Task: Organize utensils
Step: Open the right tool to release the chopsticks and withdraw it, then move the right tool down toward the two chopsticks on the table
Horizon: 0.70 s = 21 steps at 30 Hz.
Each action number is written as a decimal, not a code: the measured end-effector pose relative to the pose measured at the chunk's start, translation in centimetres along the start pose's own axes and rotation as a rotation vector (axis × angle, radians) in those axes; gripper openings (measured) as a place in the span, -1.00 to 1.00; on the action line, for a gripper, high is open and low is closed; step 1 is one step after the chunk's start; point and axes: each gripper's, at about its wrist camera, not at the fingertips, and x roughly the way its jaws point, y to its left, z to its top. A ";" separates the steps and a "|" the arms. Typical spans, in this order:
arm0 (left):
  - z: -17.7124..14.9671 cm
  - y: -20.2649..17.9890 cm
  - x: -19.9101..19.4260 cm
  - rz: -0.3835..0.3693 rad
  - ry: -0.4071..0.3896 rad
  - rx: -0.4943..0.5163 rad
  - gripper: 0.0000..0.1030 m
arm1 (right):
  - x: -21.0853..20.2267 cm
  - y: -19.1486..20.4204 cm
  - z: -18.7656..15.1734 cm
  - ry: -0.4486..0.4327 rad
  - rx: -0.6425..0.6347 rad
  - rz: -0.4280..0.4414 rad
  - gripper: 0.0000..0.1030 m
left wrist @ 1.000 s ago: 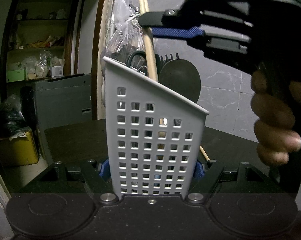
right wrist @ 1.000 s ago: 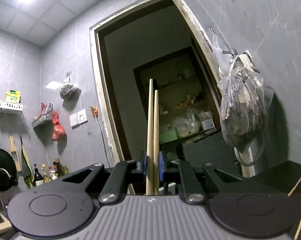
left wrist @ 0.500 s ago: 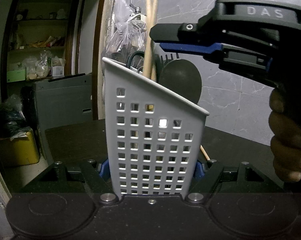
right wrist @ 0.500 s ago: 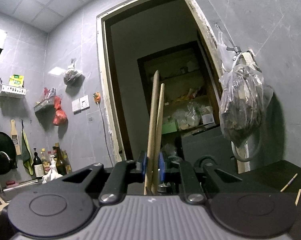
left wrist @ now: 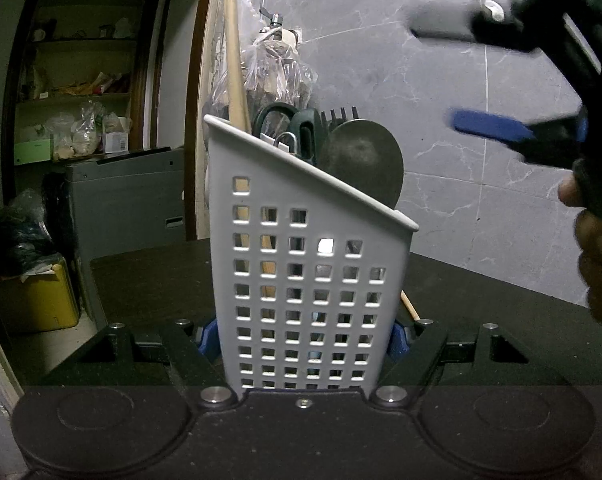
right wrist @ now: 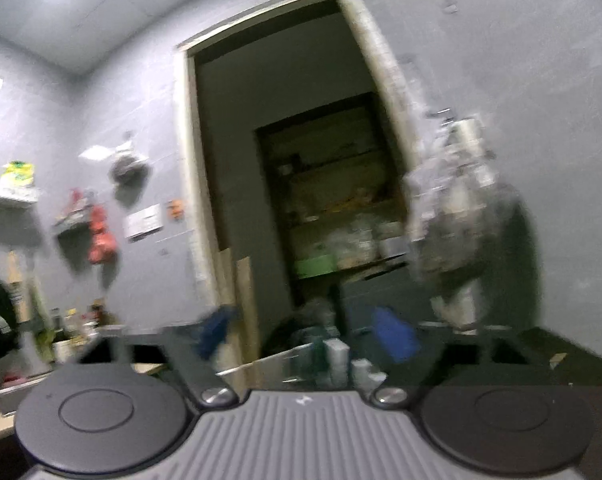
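Now we hold the white perforated plastic utensil caddy (left wrist: 309, 280) clamped between the jaws of our left gripper (left wrist: 303, 340), its grid of square holes facing us. Inside stand a pair of smooth wooden chopsticks (left wrist: 237, 80) at its left corner, dark-handled scissors (left wrist: 279, 114), and a round metal spoon (left wrist: 361, 164). Beyond its right side, our right gripper (left wrist: 477, 80) hangs blurred, jaws apart and holding nothing.
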 end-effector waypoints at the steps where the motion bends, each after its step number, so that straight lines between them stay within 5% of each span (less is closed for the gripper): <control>1: 0.0 0.0 0.0 0.000 -0.001 0.000 0.49 | -0.5 -0.4 0.3 -0.002 0.001 -0.056 0.99; 6: 0.0 0.0 -0.1 0.001 -0.001 -0.002 0.49 | -1.2 -3.9 0.8 0.131 0.014 -0.374 1.00; 11: 0.1 0.0 -0.1 0.001 0.002 -0.003 0.49 | 1.8 -8.7 -1.3 0.415 0.121 -0.603 1.00; 17: 0.0 0.1 -0.1 0.001 0.001 -0.004 0.49 | 6.4 -12.7 -3.3 0.590 0.230 -0.640 1.00; 21: 0.0 0.0 0.0 0.006 -0.004 -0.013 0.49 | 9.8 -12.0 -3.2 0.581 0.050 -0.539 0.99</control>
